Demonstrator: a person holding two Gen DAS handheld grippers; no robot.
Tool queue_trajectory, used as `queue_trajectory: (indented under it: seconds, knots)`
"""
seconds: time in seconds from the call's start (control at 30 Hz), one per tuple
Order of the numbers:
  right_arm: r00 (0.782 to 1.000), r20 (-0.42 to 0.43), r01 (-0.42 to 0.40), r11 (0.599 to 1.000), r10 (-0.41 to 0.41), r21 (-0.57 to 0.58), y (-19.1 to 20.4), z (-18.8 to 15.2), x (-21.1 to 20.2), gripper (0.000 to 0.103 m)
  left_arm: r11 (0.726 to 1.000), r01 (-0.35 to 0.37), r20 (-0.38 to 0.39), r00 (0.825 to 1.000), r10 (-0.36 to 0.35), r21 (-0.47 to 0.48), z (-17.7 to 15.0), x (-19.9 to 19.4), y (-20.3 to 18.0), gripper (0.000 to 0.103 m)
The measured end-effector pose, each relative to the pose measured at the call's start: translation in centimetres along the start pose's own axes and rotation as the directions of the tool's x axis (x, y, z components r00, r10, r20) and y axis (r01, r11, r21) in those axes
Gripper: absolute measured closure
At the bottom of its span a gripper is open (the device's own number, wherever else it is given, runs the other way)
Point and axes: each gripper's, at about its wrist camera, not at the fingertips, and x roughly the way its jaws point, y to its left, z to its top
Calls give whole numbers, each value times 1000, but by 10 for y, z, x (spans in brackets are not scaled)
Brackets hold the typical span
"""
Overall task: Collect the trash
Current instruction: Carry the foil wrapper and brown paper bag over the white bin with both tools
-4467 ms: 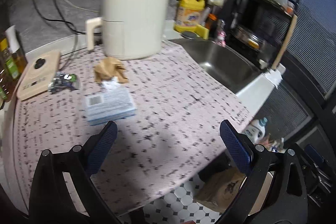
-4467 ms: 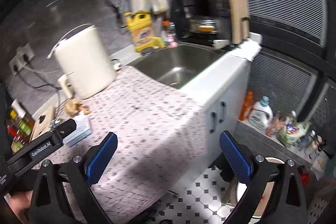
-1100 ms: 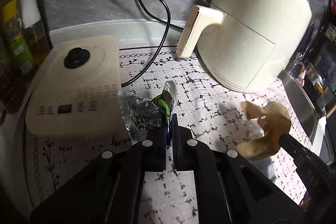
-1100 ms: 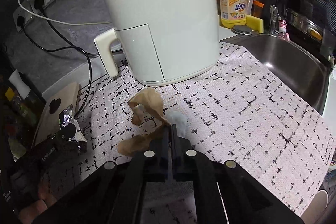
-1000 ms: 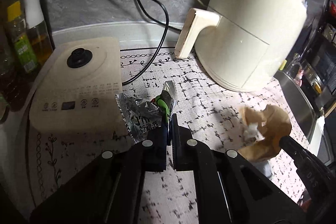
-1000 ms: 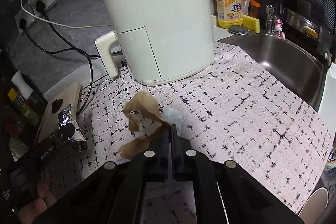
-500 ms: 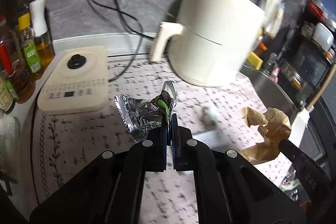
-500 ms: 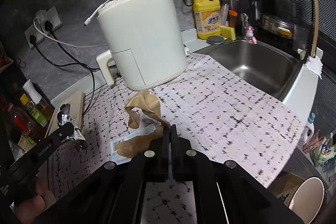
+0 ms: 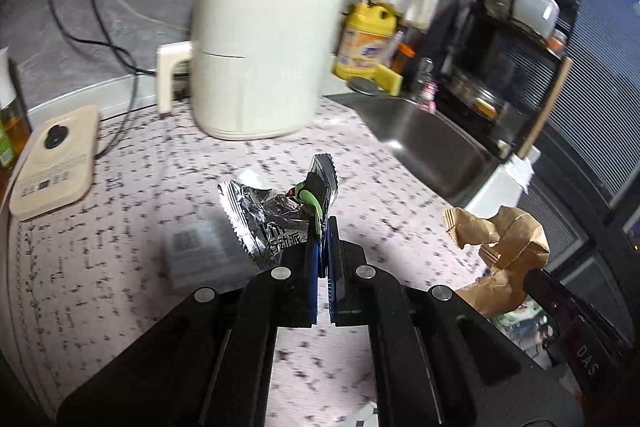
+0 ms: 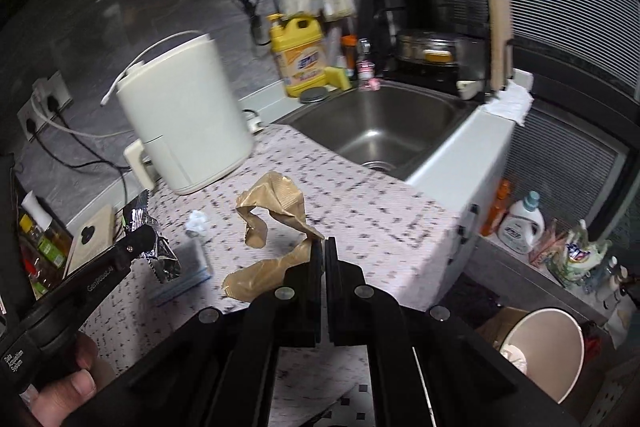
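My left gripper (image 9: 321, 227) is shut on a crumpled silver foil snack wrapper (image 9: 272, 215) with a green patch, held above the counter; it also shows in the right wrist view (image 10: 154, 247). My right gripper (image 10: 324, 247) is shut on a crumpled brown paper piece (image 10: 276, 211), lifted over the counter's front part; the paper also shows in the left wrist view (image 9: 500, 247). A small white paper ball (image 10: 197, 219) and a pale blue packet (image 9: 192, 255) lie on the patterned counter mat (image 10: 360, 203).
A cream air fryer (image 10: 184, 119) stands at the back, a beige scale (image 9: 52, 163) at the left, bottles beyond it. The steel sink (image 10: 384, 131) lies right. On the floor stand a white bin (image 10: 544, 351), a cardboard box (image 10: 496, 323) and detergent bottles (image 10: 520, 223).
Both grippers have lifted and pulled back from the counter with their trash, swinging right toward the counter edge. The white paper ball and blue packet stay on the mat.
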Motion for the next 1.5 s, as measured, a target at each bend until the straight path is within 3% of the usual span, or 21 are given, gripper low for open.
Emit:
queue_trajectory:
  seconds: [0.3, 0.57, 1.03, 1.5]
  knots:
    - [991, 19, 129, 987, -132, 99, -80, -12, -35, 100, 987, 125, -54, 991, -121, 96, -22, 12, -87, 99]
    - [968, 3, 246, 949, -251, 198, -149, -33, -60, 100, 959, 227, -131, 970, -206, 173, -54, 25, -155, 99]
    - [908, -97, 414, 840, -408, 350, -258, -86, -81, 100, 881, 384, -299, 906, -301, 277, -125, 59, -263, 99]
    - [865, -246, 502, 761, -437, 410, -339, -152, -47, 96, 841, 447, -455, 844, -285, 303, -206, 114, -315, 99]
